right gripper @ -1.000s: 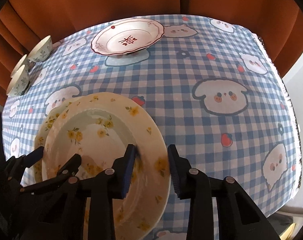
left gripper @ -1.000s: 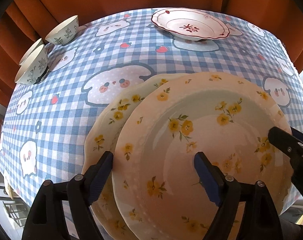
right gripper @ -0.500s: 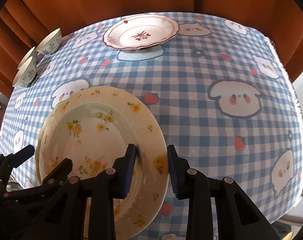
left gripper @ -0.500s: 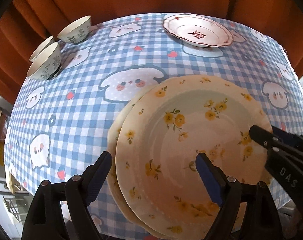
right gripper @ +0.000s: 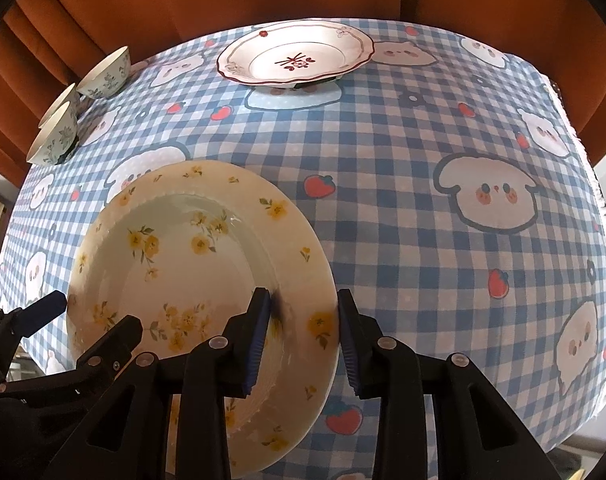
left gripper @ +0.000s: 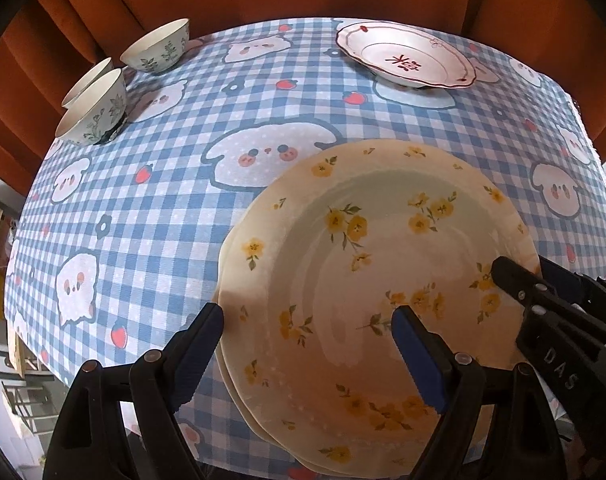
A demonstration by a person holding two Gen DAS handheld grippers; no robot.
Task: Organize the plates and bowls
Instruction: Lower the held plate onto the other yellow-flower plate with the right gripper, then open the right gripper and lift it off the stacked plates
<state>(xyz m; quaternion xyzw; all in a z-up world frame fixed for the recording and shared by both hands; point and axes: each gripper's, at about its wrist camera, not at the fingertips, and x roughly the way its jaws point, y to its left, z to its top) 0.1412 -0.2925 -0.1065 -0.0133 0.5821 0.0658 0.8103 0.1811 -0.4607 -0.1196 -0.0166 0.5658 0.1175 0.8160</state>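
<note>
Two cream plates with yellow flowers lie stacked at the table's near edge; the top plate point(left gripper: 375, 264) point(right gripper: 191, 264) covers the lower plate point(left gripper: 225, 248) except a sliver at its left. My right gripper point(right gripper: 303, 320) has the top plate's right rim between its pads, which still touch it while the jaws are opening; its fingers also show in the left wrist view point(left gripper: 543, 292). My left gripper point(left gripper: 307, 340) stands wide open astride the plates' left rim, one finger outside it, the other over the well. A white plate with red pattern point(left gripper: 403, 60) point(right gripper: 295, 56) sits far back.
Three pale bowls with leaf prints stand at the back left: one alone point(left gripper: 157, 50) point(right gripper: 105, 74), two nested point(left gripper: 95, 108) point(right gripper: 55, 140). A blue checked tablecloth point(right gripper: 423, 240) covers the table. Orange curtains hang behind. The table edge runs close below the stacked plates.
The top flowered plate has slid left over the lower one, which now shows only as a thin sliver. Both grippers keep their places at its rims.
</note>
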